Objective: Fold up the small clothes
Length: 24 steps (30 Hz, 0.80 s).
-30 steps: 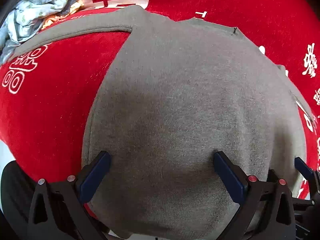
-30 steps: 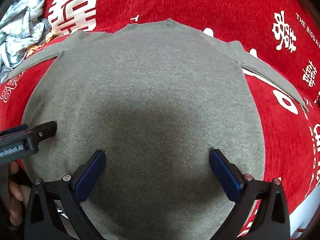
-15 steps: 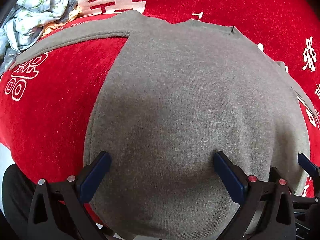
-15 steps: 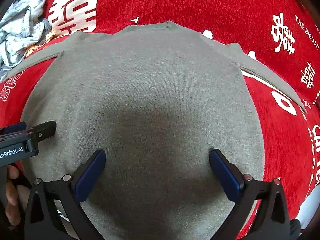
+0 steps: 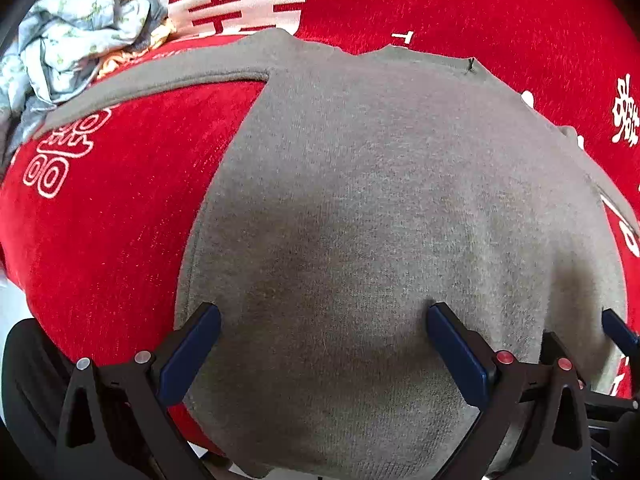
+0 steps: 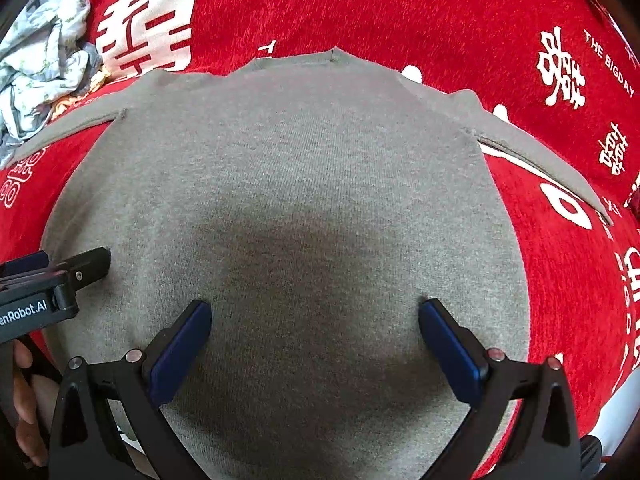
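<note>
A grey long-sleeved sweater (image 5: 380, 184) lies flat on the red cloth, back up, collar far, sleeves spread to both sides; it also shows in the right wrist view (image 6: 304, 168). My left gripper (image 5: 322, 320) is open and empty, hovering over the sweater's lower left part near the hem. My right gripper (image 6: 314, 316) is open and empty over the lower middle of the sweater. The left gripper's tip (image 6: 86, 266) shows at the left edge of the right wrist view.
A red cloth with white characters (image 6: 380, 4) covers the surface; it also shows in the left wrist view (image 5: 100, 220). A crumpled pile of pale printed clothes (image 5: 76, 36) lies at the far left, seen too in the right wrist view (image 6: 40, 80).
Both grippers have drifted slightly back toward the hem. The sweater has not moved and both grippers stay open.
</note>
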### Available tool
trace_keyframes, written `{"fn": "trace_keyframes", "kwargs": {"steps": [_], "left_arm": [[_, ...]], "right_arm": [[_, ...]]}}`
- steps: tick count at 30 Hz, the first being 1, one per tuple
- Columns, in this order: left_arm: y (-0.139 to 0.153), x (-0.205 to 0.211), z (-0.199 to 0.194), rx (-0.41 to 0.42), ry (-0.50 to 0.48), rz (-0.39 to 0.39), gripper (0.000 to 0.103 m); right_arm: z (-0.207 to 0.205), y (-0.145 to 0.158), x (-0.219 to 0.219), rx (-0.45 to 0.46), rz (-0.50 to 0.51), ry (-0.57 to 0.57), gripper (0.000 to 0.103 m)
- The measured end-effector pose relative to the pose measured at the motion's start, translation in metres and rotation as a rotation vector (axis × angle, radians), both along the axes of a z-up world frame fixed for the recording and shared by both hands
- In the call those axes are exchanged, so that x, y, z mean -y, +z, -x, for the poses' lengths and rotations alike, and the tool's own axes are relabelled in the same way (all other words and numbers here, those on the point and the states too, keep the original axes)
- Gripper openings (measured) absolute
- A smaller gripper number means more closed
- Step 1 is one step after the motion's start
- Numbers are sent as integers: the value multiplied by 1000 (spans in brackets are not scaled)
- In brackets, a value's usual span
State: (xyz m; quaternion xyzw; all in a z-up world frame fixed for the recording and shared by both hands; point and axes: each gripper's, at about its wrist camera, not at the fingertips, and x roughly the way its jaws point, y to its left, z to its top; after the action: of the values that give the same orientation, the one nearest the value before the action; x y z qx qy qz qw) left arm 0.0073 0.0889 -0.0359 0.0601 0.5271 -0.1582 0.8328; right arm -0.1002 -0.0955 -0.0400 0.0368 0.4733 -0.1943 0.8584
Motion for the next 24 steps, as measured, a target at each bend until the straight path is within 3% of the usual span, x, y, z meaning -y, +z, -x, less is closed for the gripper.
{"fn": "trace_keyframes", "kwargs": {"steps": [17,22,24], "left_arm": [[11,19,3,59,-31,-124,103],[24,30,5,63,-71,-167,103],[38,37,5,75,-87,-150,103]], "right_arm": [[3,1,-2,37,23,26,103],[1,12,7,-16,-43,69,103],[11,31,21,56,-68,63,103]]}}
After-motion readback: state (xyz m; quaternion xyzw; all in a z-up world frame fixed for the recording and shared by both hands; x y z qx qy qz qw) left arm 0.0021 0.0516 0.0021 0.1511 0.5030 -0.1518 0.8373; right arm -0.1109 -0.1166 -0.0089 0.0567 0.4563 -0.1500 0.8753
